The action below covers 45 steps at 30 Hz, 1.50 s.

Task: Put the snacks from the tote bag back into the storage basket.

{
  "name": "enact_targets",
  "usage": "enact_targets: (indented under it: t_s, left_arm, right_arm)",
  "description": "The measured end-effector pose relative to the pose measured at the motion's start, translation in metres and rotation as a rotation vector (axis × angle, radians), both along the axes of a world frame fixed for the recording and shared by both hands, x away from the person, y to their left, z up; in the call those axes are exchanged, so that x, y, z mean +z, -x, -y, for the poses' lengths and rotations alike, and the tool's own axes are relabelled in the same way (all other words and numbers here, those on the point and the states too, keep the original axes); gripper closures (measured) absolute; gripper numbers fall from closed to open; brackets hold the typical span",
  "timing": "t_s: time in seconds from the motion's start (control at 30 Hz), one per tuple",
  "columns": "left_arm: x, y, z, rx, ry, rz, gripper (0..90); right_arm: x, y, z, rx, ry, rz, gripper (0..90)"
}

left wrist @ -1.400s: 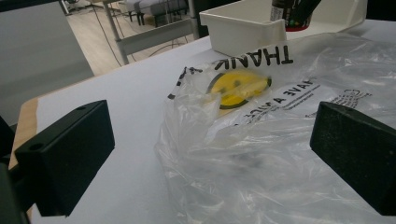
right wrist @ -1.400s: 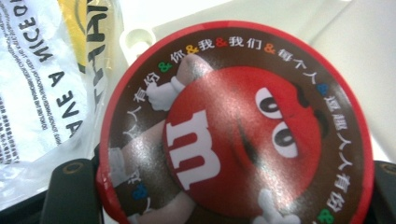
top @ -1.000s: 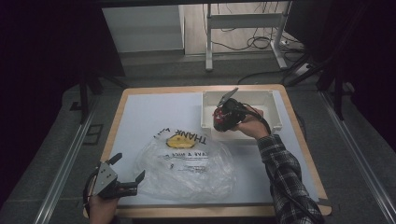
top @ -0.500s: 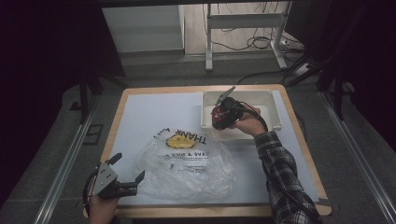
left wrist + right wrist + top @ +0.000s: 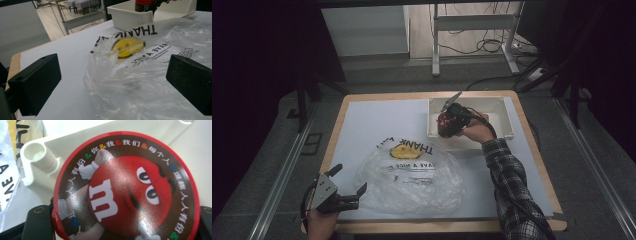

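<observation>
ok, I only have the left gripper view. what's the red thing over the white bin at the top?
Observer: The right gripper view shows a round red-rimmed container. Its face has a red M&M's character inside a brown ring of Chinese text.
Operator: held or just sitting there?
Observer: Looks held. The right tool has a black jaw at each side of it.
Operator: where over the bin?
Observer: In the high view it is over the left part of the white plastic bin, on the side nearest the clear plastic bag.
</observation>
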<state>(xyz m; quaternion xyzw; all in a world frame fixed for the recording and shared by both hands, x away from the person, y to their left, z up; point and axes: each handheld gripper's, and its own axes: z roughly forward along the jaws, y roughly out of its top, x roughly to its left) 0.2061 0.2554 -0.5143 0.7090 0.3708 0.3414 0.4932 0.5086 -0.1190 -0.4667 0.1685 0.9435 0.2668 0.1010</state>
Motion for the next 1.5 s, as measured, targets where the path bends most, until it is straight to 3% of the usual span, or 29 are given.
enact_targets:
  t_s: [1.5]
  left_arm:
    - [0.000,0.001,-0.001,0.007,0.001,0.004,0.0]
  right_arm:
    - [-0.034,-0.027,-0.021,-0.006,-0.002,-0.031,25.7]
